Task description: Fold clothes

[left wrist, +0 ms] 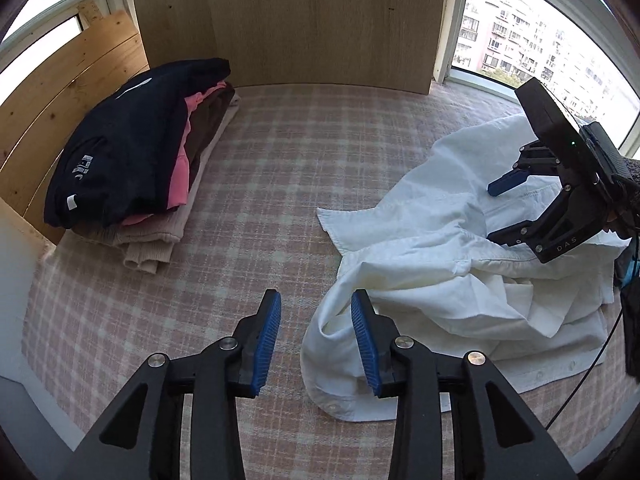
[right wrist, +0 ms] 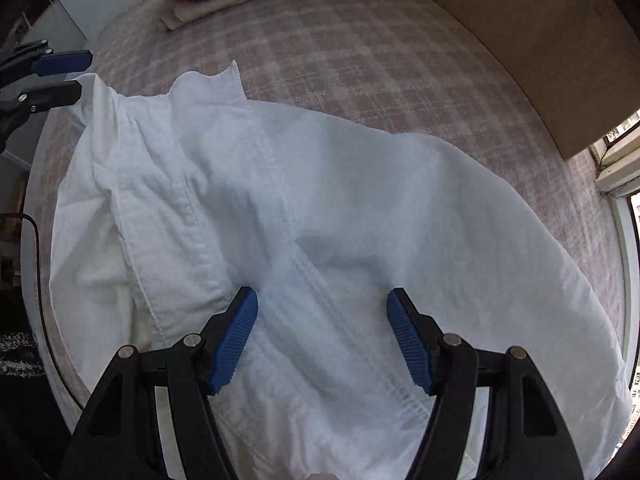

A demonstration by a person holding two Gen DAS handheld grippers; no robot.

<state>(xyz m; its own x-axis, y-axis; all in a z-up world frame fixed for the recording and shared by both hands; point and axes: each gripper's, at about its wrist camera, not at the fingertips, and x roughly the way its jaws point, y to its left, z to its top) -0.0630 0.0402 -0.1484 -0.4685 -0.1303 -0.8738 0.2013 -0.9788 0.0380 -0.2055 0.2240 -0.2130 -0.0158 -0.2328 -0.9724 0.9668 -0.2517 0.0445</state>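
White shirt waits rumpled on the checked bedcover, both tools released

The pink-and-cream checked bedcover (left wrist: 280, 184) keeps bare room beside the crumpled white cotton shirt (left wrist: 440, 264); the stack of folded clothes (left wrist: 132, 152) sits aside; right gripper (right wrist: 322, 340) hovers agape above a seam, left gripper (left wrist: 316, 344) parted by the cuff, neither holding cloth

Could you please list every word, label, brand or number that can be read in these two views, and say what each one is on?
"DAS": on the black body of the right gripper, seen in the left wrist view.
Small white print on the black top of the folded pile: too small and blurred to read.
White tag at that garment's hem: no legible text.
White shirt, checked cloth, wooden boards: no text visible.
Right wrist view: nothing readable.
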